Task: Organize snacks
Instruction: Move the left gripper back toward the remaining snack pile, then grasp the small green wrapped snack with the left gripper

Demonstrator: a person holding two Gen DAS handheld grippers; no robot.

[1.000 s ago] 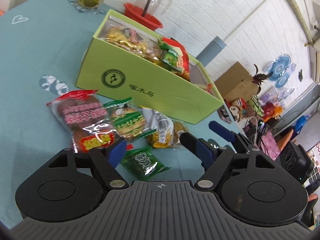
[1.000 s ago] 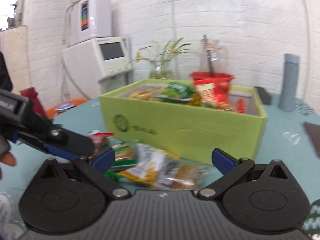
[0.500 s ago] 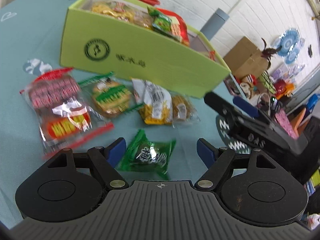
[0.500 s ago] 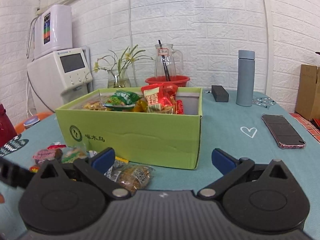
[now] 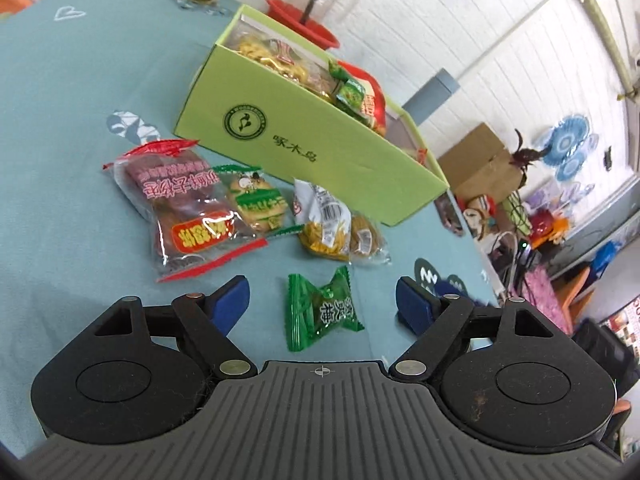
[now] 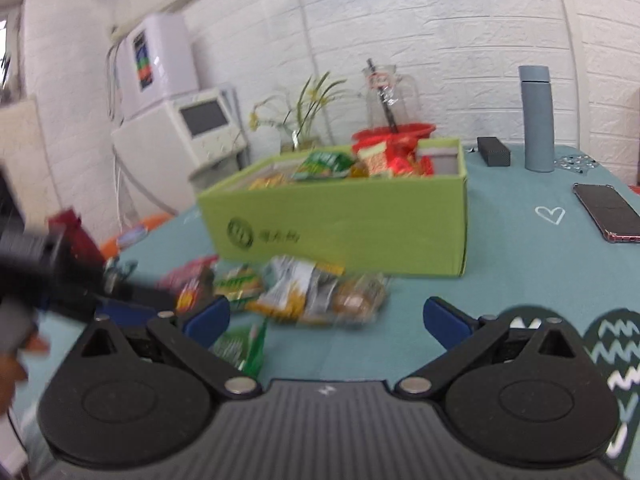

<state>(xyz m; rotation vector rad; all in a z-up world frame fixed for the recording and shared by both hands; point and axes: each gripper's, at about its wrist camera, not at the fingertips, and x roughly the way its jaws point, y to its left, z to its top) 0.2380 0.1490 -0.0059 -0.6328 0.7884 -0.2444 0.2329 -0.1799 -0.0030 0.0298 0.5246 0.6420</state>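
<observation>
Teal cloth covers the desk. Left gripper has its fingers spread wide, nothing pinched; green candy wrapper lies flat on the cloth between the blue tips, touching neither. At 11 o'clock from the candy: red-edged clear snack pack, w/ a green-labelled biscuit pack just beside it. At 12 o'clock: yellow noodle-type pack touching a brown bun pack. Beyond them, lime green box stands open-topped, snacks piled inside, incl. a red bag sticking up near its far end.

Right gripper also has fingers spread, holding nothing. In the right wrist view (blurry) the box sits at 12 o'clock, loose packs in front of it, candy at 9 o'clock, partly behind the left tip. Left gripper shows as a dark smear at 9 o'clock. Grey flask & phone are well apart at 2 o'clock.
</observation>
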